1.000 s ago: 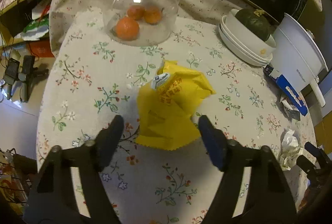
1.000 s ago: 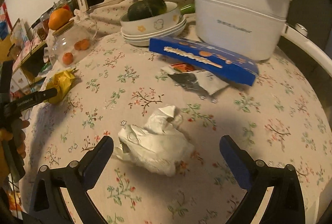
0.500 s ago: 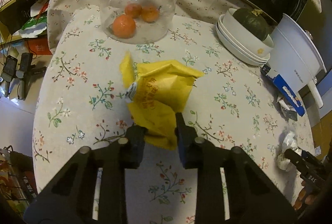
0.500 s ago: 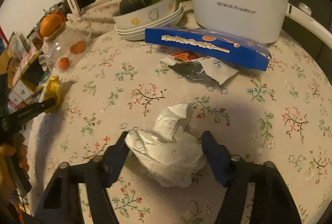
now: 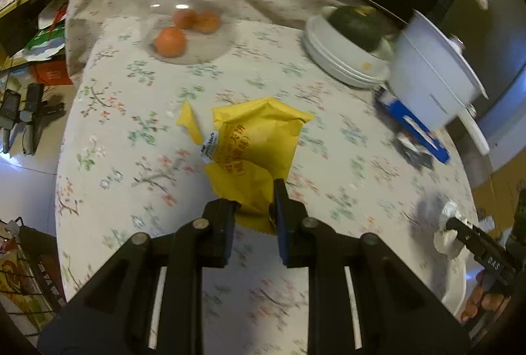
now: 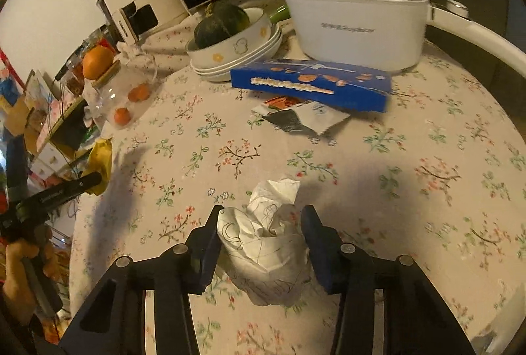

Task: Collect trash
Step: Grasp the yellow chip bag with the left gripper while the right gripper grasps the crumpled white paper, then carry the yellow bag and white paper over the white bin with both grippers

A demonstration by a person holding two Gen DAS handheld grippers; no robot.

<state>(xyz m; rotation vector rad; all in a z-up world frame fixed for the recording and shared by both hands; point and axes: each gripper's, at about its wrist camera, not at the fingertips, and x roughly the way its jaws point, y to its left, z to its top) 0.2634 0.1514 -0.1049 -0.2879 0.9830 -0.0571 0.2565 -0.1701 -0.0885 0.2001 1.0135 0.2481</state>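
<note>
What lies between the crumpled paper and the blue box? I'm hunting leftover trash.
In the right wrist view, a torn silver wrapper lies between the crumpled paper and the blue box, close under the box.

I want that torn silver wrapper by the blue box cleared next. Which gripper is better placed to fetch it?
Right, once free. The right gripper faces the silver wrapper directly, though it is shut on the crumpled paper. The left gripper, clamping the yellow wrapper, sits farther off.

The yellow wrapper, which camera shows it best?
The left wrist view. There the yellow wrapper fills the centre, its printed face readable, its lower edge pinched in the left gripper. The right wrist view shows only a small yellow sliver at the far left edge of the table.
</note>
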